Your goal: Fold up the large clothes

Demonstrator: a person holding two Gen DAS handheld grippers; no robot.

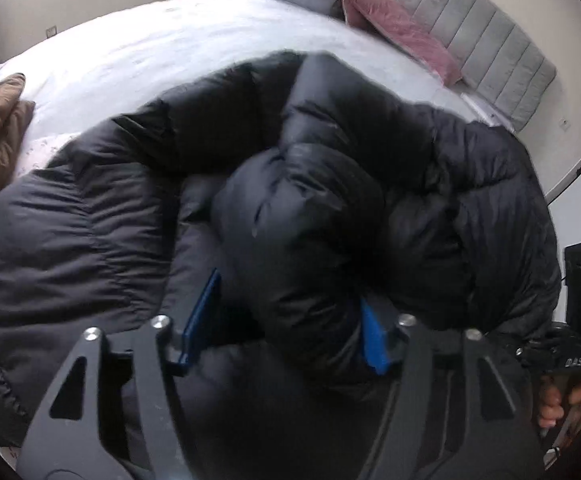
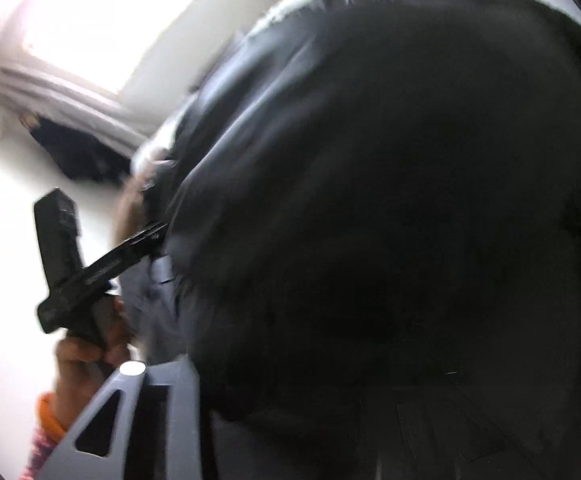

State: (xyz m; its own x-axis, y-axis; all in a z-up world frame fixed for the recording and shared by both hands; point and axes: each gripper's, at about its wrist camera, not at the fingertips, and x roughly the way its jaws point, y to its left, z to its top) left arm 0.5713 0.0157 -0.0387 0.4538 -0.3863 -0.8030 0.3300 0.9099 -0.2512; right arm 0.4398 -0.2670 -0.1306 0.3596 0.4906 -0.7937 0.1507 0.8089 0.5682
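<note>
Holding a fat roll of the black puffy coat (image 1: 310, 208) on the bed (image 1: 138, 52) between my half-open left gripper (image 1: 286, 324), I fear it slips and unfolds, while my right gripper (image 2: 250, 420) is too buried to tell

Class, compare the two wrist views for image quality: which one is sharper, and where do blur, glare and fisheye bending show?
Left wrist view: fairly sharp, evenly lit; the black puffer jacket shows its quilting, and the bed edge bends from fisheye distortion. Right wrist view: heavily motion-blurred, the jacket a near-featureless dark mass, and the window is blown out to white glare.
</note>
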